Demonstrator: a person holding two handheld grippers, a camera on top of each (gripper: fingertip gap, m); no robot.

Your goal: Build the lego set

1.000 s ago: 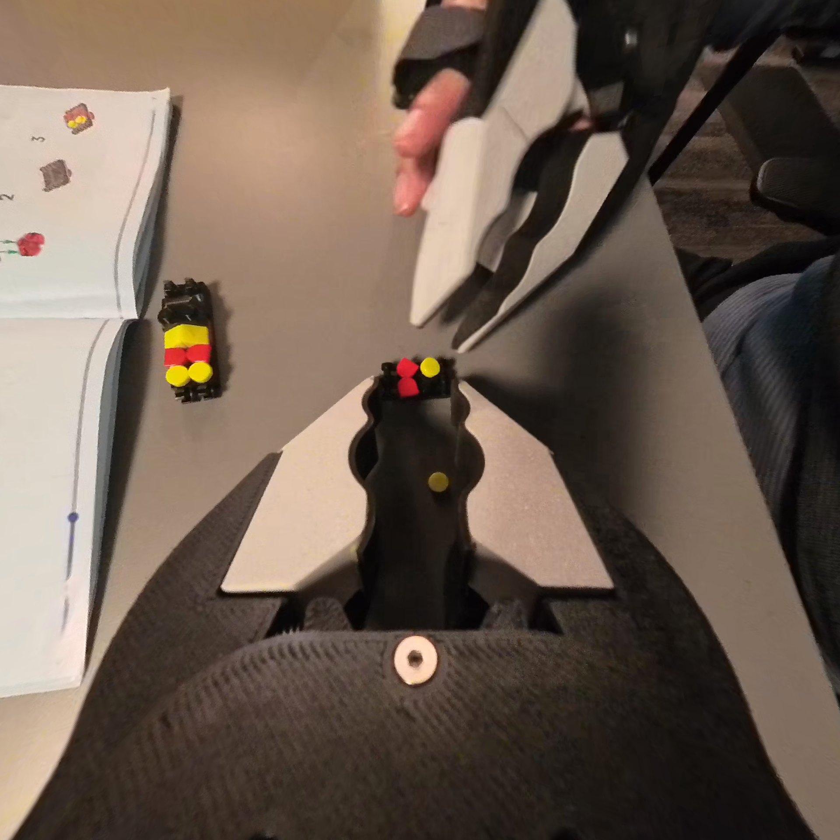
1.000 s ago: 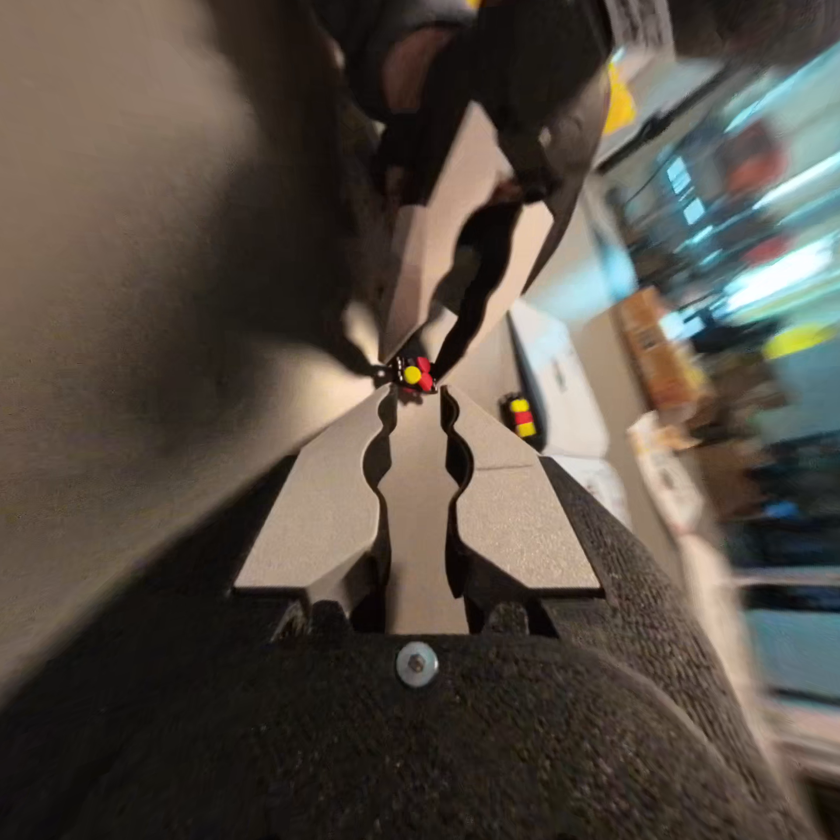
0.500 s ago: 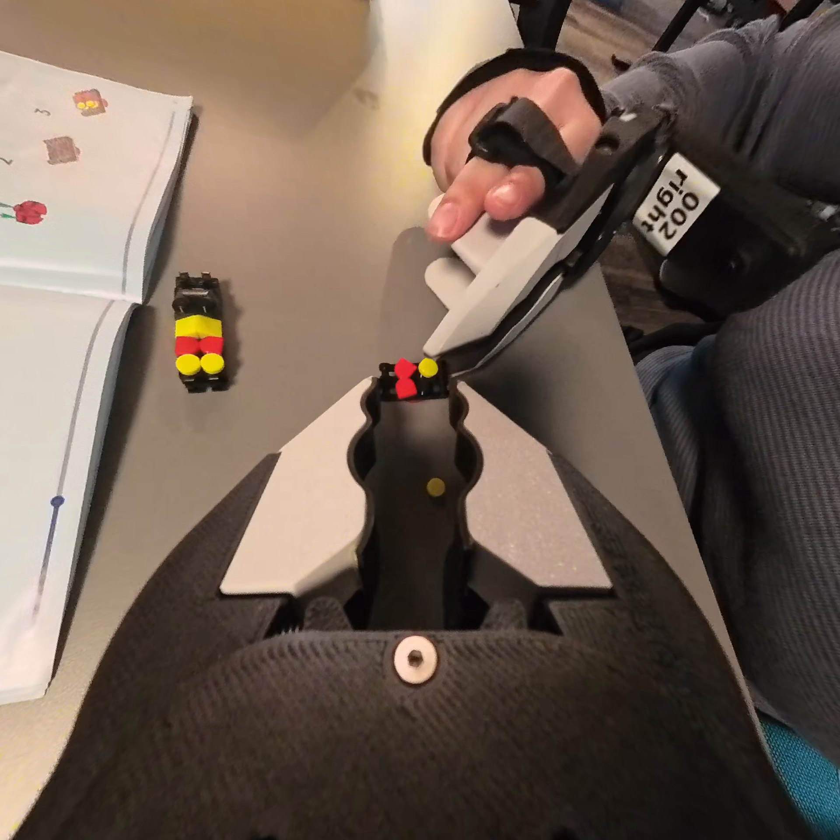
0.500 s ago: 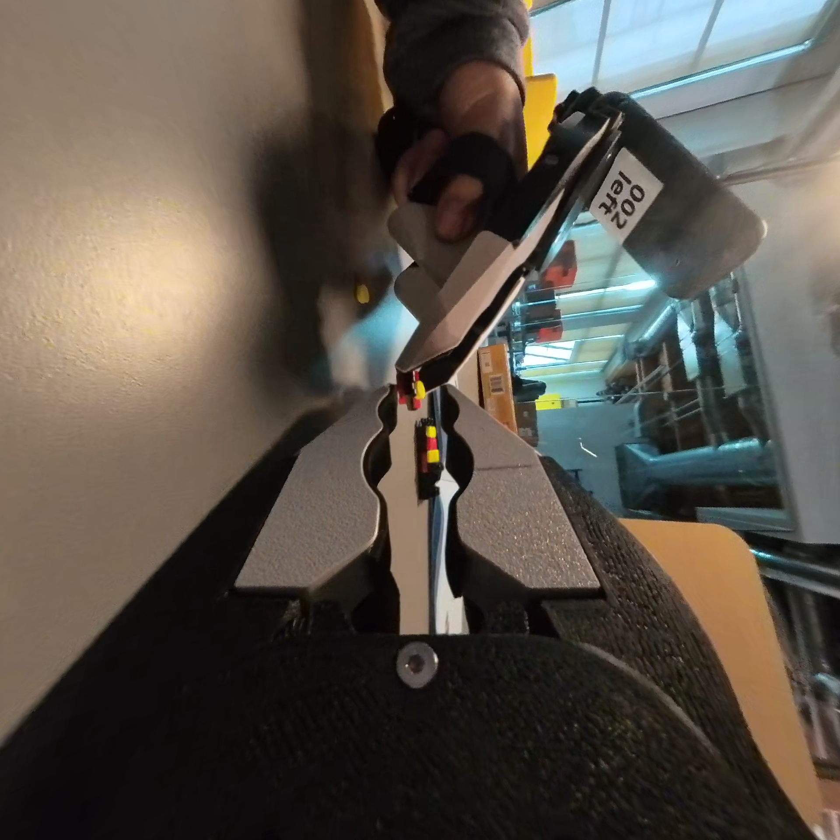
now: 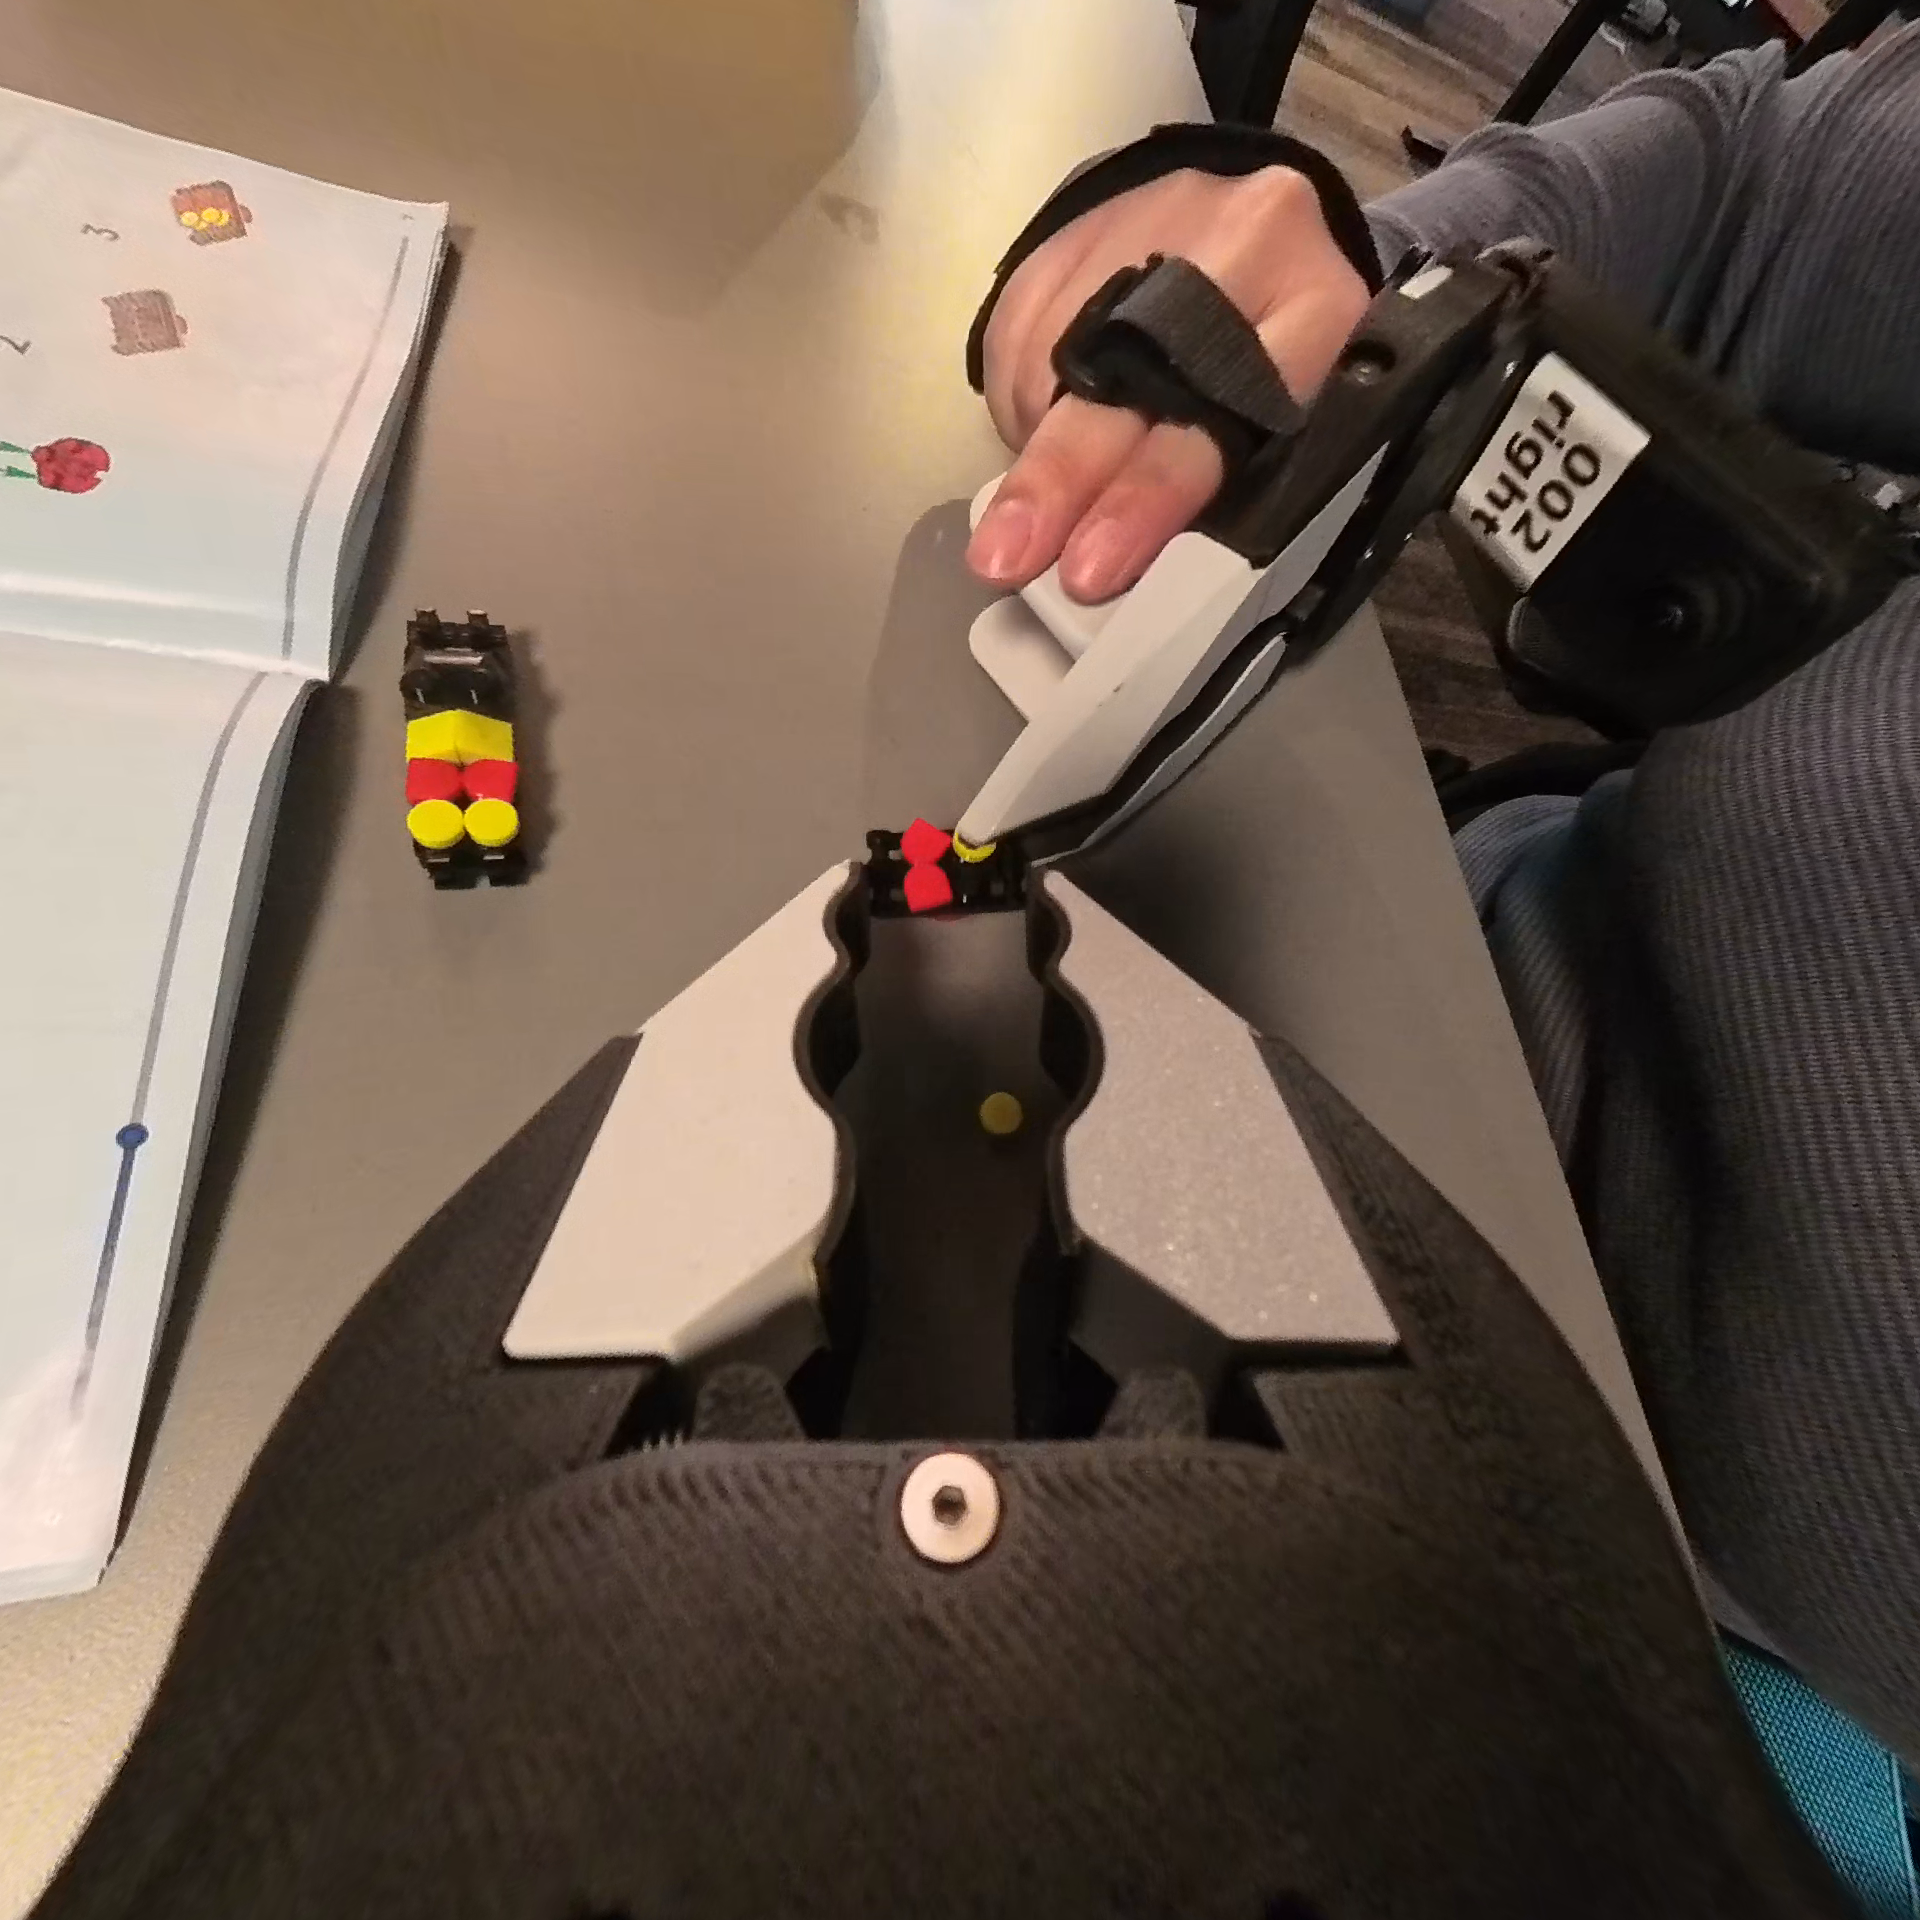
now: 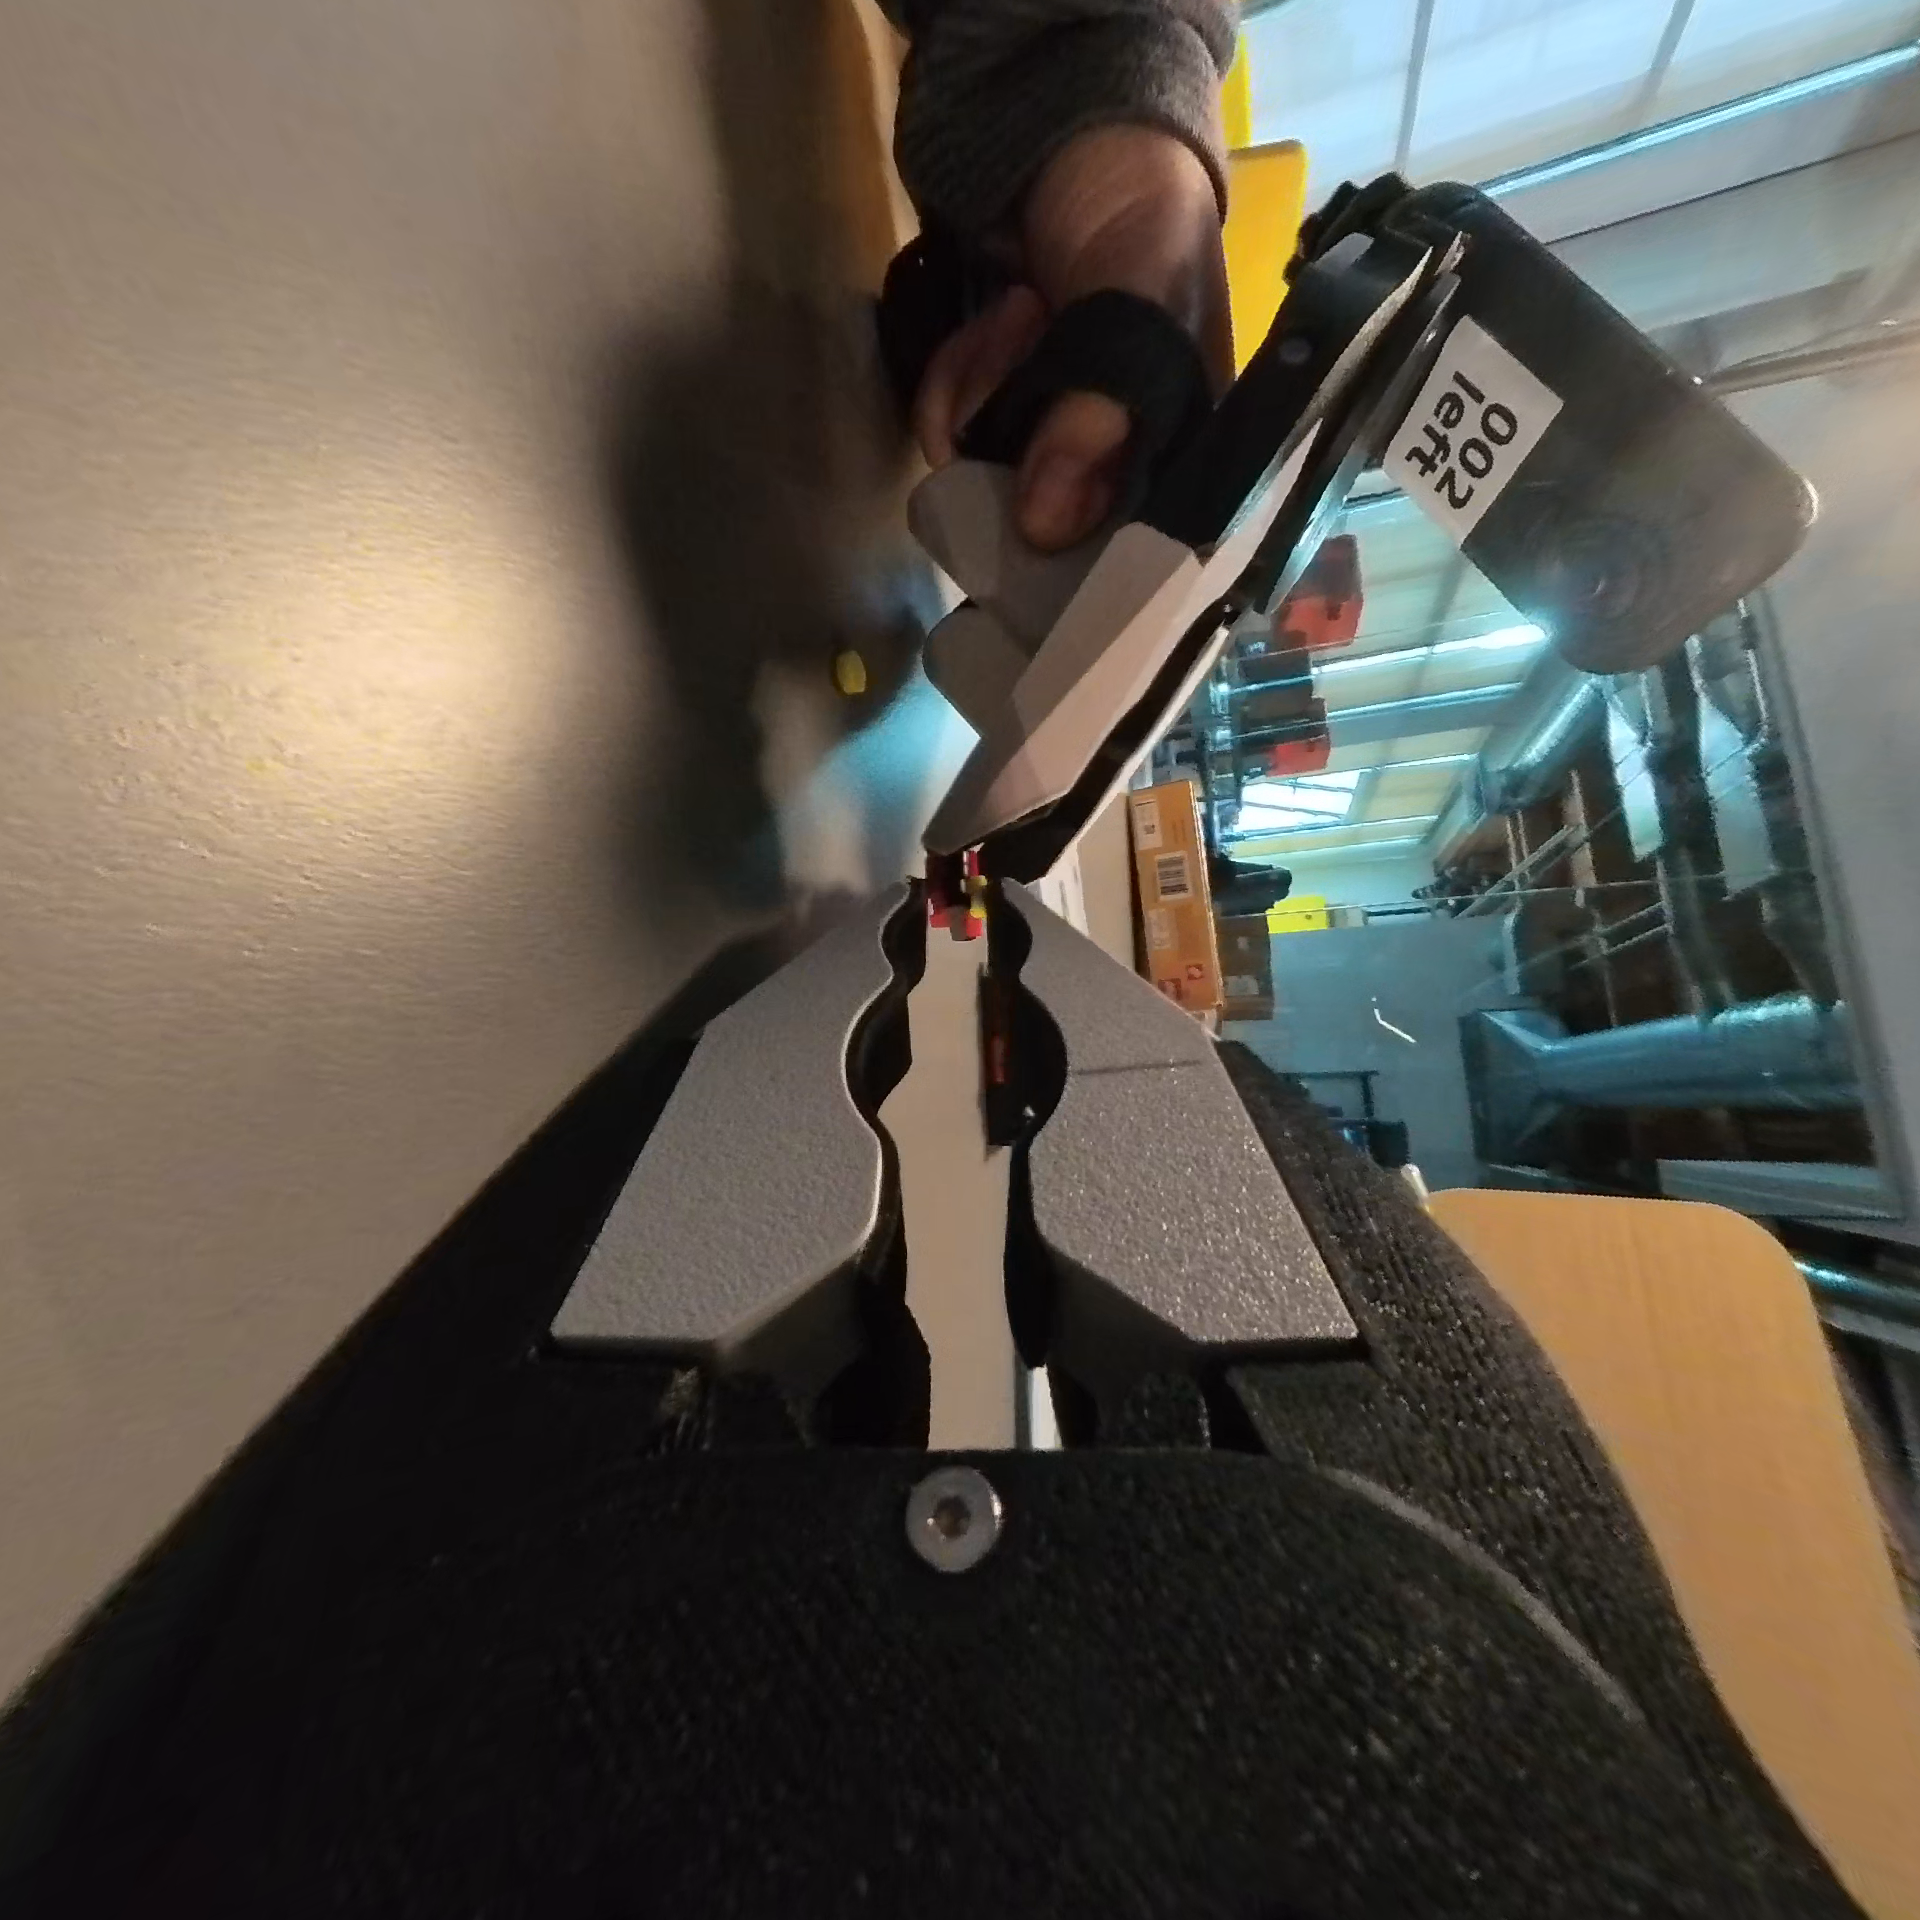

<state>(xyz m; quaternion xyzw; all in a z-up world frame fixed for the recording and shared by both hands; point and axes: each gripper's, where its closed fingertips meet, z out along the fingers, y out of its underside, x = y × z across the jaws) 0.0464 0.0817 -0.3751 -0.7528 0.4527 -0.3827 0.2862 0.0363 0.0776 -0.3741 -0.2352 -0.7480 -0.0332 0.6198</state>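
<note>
My left gripper (image 5: 940,883) is shut on a small black lego assembly (image 5: 925,878) with red pieces, held above the grey table (image 5: 675,520). My right gripper (image 5: 1003,842) comes in from the right. Its upper finger lies on a yellow round stud (image 5: 975,849) on that assembly and its lower finger is under the plate, so it pinches them. In the right wrist view the assembly (image 6: 951,906) sits edge-on between my right gripper's (image 6: 958,902) tips, with the left gripper (image 6: 987,852) above it. A loose yellow stud (image 5: 1000,1114) lies on the table under my left fingers.
A second black assembly (image 5: 460,764) with yellow and red pieces lies on the table to the left. An open instruction booklet (image 5: 187,436) lies farther left. The table edge and a person's leg (image 5: 1714,1039) are close on the right. My two grippers' fingertips are within a few centimetres of each other.
My right gripper swung down from above and behind the held assembly. It turned edge-on and closed in on the yellow stud. My left gripper kept hold and barely moved.
</note>
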